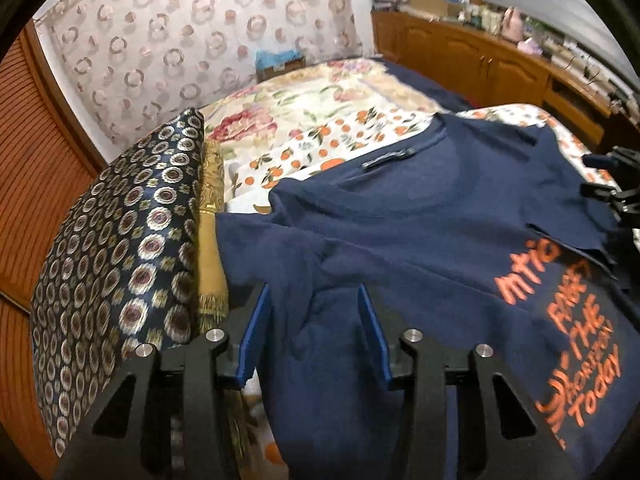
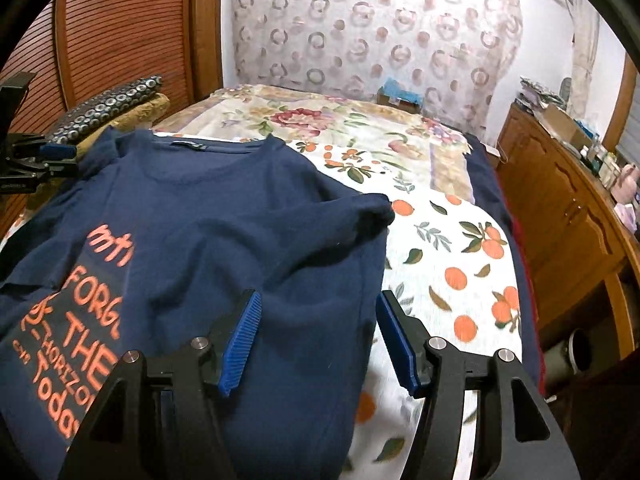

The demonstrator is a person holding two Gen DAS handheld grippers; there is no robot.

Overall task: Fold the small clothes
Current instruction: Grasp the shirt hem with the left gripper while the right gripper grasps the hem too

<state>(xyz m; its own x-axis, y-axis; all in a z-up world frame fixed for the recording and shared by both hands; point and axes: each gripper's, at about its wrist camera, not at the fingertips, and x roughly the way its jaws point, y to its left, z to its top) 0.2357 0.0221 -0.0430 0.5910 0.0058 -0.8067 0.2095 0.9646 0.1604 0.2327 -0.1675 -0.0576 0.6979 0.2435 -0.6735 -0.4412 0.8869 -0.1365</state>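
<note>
A navy T-shirt [image 1: 420, 216] with orange lettering lies face up on the bed, collar toward the far end; it also shows in the right wrist view [image 2: 224, 216]. My left gripper [image 1: 316, 304] is open, its blue pads either side of the shirt's left side fabric near the sleeve. My right gripper [image 2: 318, 312] is open over the shirt's right side edge, below the crumpled right sleeve [image 2: 372, 208]. The other gripper shows at the edge of each view, the right one in the left wrist view [image 1: 612, 192] and the left one in the right wrist view [image 2: 36, 160].
The bed carries an orange-print sheet [image 2: 452, 264] and a floral blanket [image 1: 304, 108]. A dark patterned pillow [image 1: 120, 260] lies left of the shirt. A wooden cabinet [image 2: 568, 216] runs along the right side. A curtain [image 2: 380, 28] hangs at the far end.
</note>
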